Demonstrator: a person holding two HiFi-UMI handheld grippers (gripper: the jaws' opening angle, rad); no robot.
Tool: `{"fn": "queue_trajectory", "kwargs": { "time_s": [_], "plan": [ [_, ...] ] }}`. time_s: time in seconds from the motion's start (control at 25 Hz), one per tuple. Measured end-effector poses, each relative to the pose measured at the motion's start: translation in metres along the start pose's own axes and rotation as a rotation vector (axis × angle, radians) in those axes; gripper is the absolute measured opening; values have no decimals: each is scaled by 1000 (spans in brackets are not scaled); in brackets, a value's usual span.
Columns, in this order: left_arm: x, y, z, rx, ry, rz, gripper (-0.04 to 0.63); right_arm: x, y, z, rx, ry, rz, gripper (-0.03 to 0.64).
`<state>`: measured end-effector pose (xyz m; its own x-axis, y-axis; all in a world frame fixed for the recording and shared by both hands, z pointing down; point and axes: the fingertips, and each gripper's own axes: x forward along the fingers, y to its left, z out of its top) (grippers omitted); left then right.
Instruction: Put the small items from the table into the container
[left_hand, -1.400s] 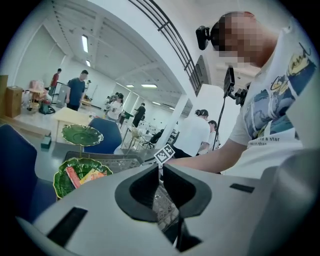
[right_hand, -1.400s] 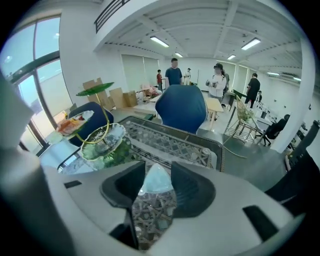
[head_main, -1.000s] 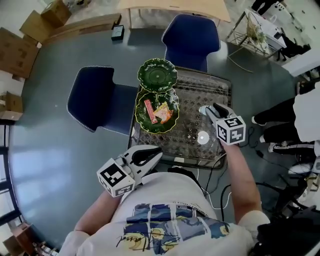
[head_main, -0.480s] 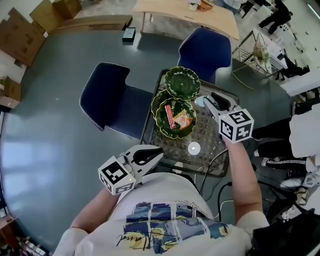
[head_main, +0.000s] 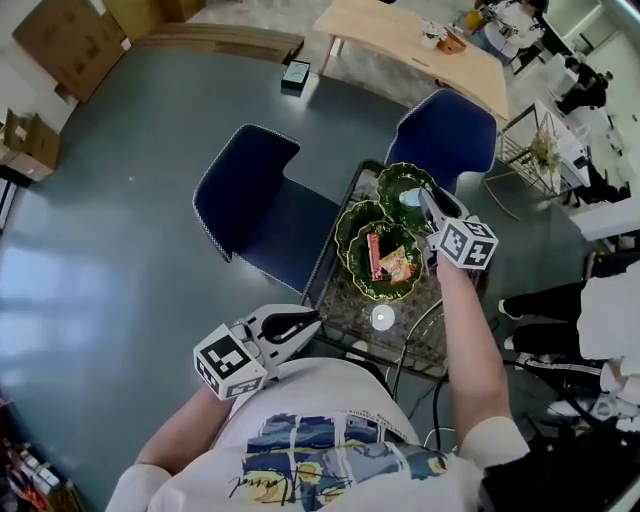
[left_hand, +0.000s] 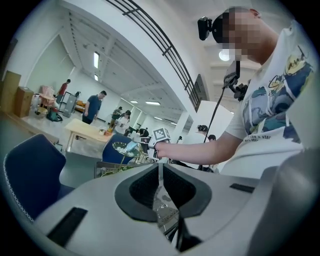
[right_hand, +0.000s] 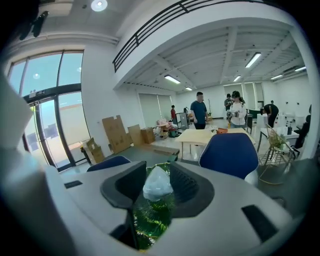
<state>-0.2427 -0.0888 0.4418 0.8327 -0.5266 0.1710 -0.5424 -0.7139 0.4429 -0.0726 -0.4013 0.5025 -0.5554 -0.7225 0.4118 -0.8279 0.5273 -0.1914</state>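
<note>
My right gripper (head_main: 422, 198) is shut on a pale, clear-wrapped small item (head_main: 409, 197) and holds it over the far green leaf-shaped plate (head_main: 398, 178). In the right gripper view the item (right_hand: 157, 186) sits pinched between the pads, with the green plate (right_hand: 150, 217) below. A nearer green plate (head_main: 392, 285) holds red and orange snack packets (head_main: 392, 262). A small white round item (head_main: 381, 318) lies on the patterned table (head_main: 420, 340). My left gripper (head_main: 314, 320) is shut and empty near my torso, off the table's near-left corner; its pads (left_hand: 171, 192) meet.
A third green plate (head_main: 352, 222) lies under the near one. Blue chairs stand left of the table (head_main: 255, 210) and beyond it (head_main: 445, 130). A wooden table (head_main: 420, 45) and cardboard boxes (head_main: 70, 30) are farther off. A seated person's legs (head_main: 560, 310) are at the right.
My right gripper has carried the pale item from the table's near right part out over the far green plate. The left gripper stays shut by my torso.
</note>
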Motion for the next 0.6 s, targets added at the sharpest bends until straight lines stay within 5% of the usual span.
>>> {"fn": "queue_trajectory", "kwargs": {
  "time_s": [0.6],
  "plan": [
    [-13,8,-6,1,6,-31,11,5,-10,-49,-105,136,-60,155]
  ]
}}
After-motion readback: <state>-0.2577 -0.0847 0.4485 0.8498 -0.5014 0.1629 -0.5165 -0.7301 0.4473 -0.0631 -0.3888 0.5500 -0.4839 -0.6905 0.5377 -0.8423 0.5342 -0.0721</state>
